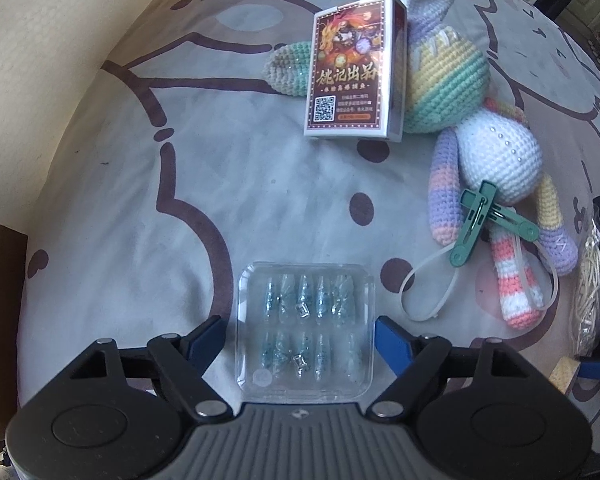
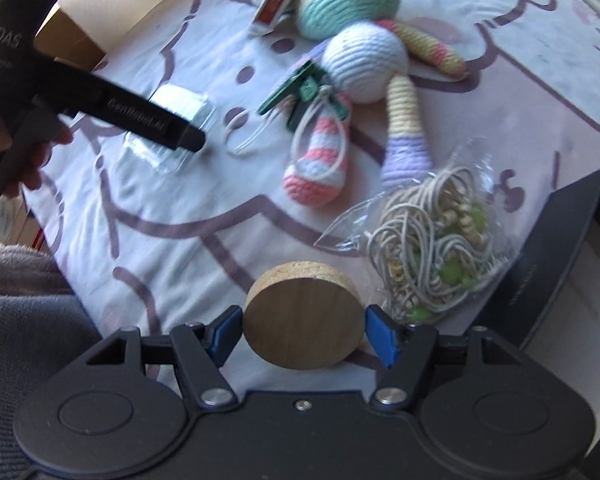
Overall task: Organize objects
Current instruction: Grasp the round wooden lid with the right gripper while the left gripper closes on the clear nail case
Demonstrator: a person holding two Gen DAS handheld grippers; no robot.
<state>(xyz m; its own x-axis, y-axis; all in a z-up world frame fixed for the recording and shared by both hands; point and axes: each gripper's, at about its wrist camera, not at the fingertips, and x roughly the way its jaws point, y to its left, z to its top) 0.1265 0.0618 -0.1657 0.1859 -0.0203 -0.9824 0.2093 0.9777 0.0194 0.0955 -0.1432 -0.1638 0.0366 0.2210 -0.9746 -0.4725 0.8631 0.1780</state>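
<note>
A clear plastic case of blue press-on nails (image 1: 305, 332) lies on the patterned cloth between the fingers of my left gripper (image 1: 300, 340); the jaws stand just off its sides, open. It also shows in the right wrist view (image 2: 168, 128), partly behind the left gripper's body (image 2: 140, 120). My right gripper (image 2: 302, 332) is shut on a round cork-and-wood lid (image 2: 304, 316), held just above the cloth. A card box (image 1: 352, 72) leans on a crocheted rabbit (image 1: 496, 148). A green clothespin (image 1: 476, 220) lies on the rabbit's legs.
A white cable tie loop (image 1: 428, 288) lies by the rabbit's foot. A clear bag of cords and green beads (image 2: 436, 240) lies right of the lid. A black box (image 2: 560, 272) stands at the right. A cream wall (image 1: 40, 80) borders the left.
</note>
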